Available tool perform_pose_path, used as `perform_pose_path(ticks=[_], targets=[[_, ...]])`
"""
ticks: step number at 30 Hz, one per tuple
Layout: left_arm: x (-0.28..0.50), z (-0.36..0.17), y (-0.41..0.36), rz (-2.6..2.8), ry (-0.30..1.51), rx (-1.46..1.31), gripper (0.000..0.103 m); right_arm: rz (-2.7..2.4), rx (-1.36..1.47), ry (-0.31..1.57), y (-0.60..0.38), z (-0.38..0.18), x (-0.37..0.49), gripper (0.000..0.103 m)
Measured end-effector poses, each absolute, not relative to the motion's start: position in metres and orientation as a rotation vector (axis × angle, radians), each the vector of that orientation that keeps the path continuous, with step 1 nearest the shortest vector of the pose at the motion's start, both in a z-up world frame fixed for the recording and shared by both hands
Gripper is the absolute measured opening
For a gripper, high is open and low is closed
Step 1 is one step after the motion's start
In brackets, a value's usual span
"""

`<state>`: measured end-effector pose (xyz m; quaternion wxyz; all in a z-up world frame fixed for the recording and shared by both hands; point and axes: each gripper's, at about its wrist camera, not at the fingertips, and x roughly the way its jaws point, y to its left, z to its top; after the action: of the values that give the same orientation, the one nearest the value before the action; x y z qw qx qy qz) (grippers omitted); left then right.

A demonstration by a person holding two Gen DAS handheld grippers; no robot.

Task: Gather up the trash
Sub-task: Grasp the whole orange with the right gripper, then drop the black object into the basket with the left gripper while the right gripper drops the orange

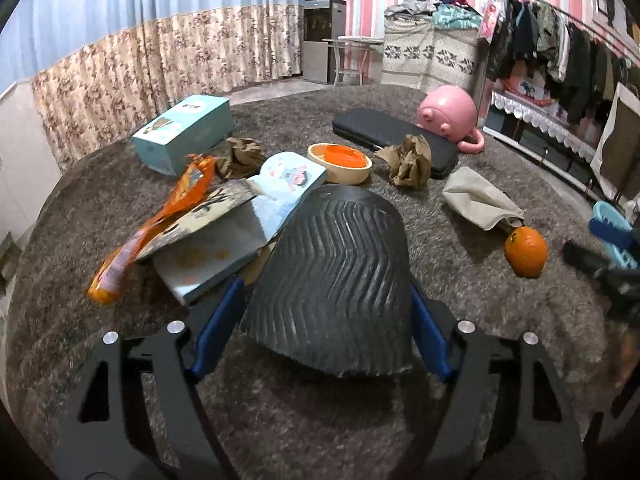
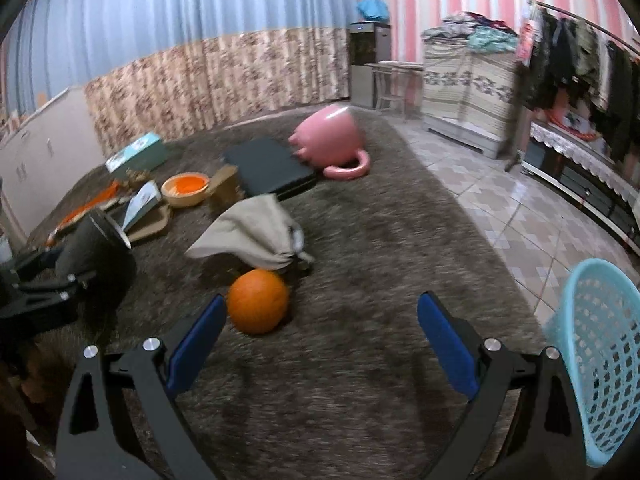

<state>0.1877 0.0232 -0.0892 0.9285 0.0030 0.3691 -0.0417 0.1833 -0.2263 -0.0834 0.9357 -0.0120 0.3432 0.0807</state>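
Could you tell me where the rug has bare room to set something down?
Free: the rug between the orange and the blue basket. Crowded: the books, orange wrapper, bowl and crumpled paper.

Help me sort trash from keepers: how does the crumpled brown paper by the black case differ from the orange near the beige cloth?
The crumpled brown paper is dull tan, creased and irregular; the orange is bright, smooth and round. The paper leans against the black case; the orange lies beside the beige cloth, nearer the right claw. Both rest loose on the grey rug, with no claw holding either.
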Motion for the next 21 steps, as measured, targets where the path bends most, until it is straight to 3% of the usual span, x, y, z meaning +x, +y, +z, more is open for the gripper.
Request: perform_pose_path(ticks=[4, 6, 10, 12, 15, 21], targets=[[0.18, -0.091, 0.03, -0.09, 0.761, -0.016, 0.076, 0.196, -0.057, 0.706, -0.209, -0.09, 0.187, 0.092], [0.177, -0.09, 0.032, -0.09, 0.758, -0.02, 0.076, 0.202, -0.089, 0.696, -0.2, -0.09, 0.185, 0.08], [0.17, -0.088, 0.036, -0.089, 0.754, -0.019, 0.076, 0.223, -0.134, 0.704, -0.188, -0.094, 0.187, 0.068], [0.169, -0.089, 0.037, -0.088, 0.752, -0.017, 0.074, 0.234, -0.154, 0.727, -0.183, -0.098, 0.19, 0.053], [0.167, -0.09, 0.038, -0.087, 0.757, -0.022, 0.074, 0.23, -0.18, 0.736, -0.181, -0.102, 0.192, 0.039], [0.169, -0.093, 0.037, -0.077, 0.757, 0.016, 0.073, 0.236, -0.151, 0.658, -0.191, -0.079, 0.181, 0.035]])
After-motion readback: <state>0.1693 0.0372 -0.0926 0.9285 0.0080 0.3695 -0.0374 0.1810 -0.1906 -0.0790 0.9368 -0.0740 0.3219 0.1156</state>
